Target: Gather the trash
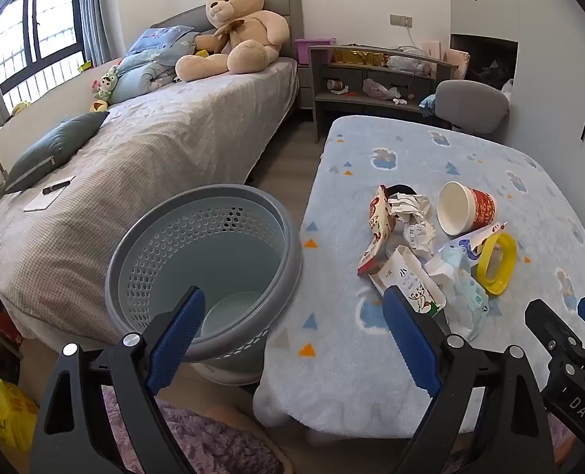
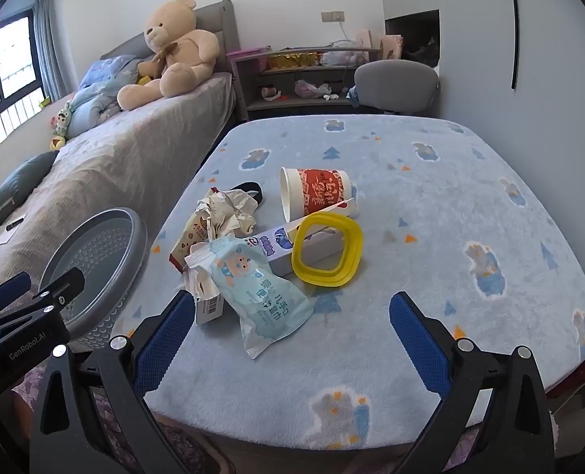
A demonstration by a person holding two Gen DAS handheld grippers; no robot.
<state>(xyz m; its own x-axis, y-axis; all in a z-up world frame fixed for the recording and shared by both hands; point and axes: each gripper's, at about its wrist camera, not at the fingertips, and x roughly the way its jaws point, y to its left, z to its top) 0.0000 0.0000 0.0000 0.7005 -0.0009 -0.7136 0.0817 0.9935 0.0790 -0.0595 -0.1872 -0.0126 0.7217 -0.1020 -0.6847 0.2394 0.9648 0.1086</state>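
- We have both hands free: the left hand-held gripper (image 1: 292, 316) and the right hand-held gripper (image 2: 292, 318) each stand fully open with nothing between the fingers.
- The trash sits in 1 loose pile near the left edge of the tabletop (image 2: 470, 181): a wipes packet (image 2: 253, 288), a crumpled paper (image 2: 229, 207), a paper cup (image 2: 316, 191) on its side and a yellow ring (image 2: 327, 251) leaning on a long box (image 2: 280, 245).
- The bin (image 1: 209, 260) stands just beside that left edge.
- We would take the wipes packet first; it lies nearest the right hand-held gripper and on top.
- We should close across its narrow width, lift clear, then release over the bin.
- The yellow ring may slip off once the pile shifts.
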